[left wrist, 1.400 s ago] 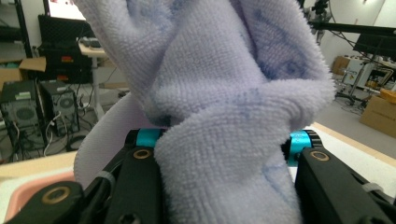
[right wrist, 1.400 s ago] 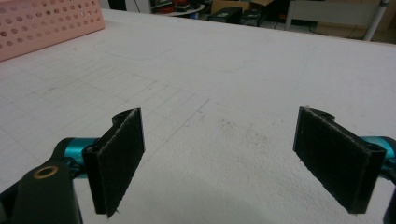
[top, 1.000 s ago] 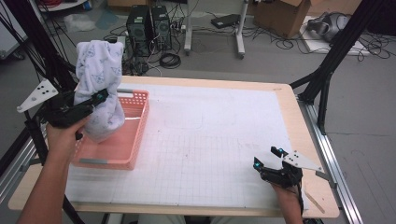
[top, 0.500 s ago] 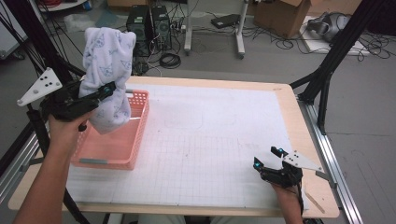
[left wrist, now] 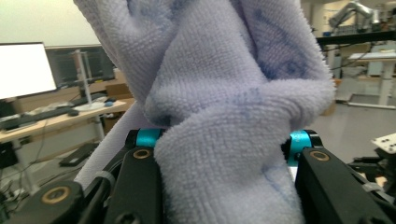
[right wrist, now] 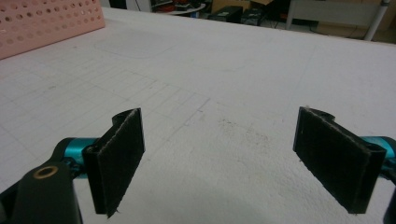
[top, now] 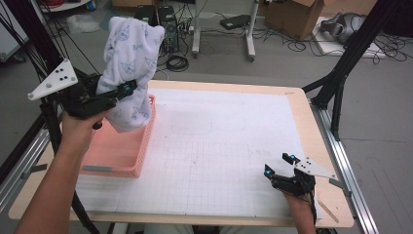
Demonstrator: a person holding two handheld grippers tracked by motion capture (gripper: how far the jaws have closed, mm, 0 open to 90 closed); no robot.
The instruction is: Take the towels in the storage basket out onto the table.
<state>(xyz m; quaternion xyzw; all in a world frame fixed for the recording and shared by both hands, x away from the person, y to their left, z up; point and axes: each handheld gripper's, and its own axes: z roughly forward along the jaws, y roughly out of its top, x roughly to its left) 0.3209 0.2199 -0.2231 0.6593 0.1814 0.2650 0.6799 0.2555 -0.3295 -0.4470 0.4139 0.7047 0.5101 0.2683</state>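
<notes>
From the high view we see the left gripper (top: 127, 89) clamped on a pale lilac fleecy towel with a blue print (top: 130, 53), held up above the far end of the pink perforated plastic basket (top: 127, 157) at the table's left. The right gripper (top: 278, 165) rests near the right edge of the white gridded mat (top: 219, 146), jaws spread and empty.

In the left gripper view we see the towel bunched between both jaws.

In the right gripper view we see wide-apart pads (right wrist: 120, 154) over the mat, the basket far left.
</notes>
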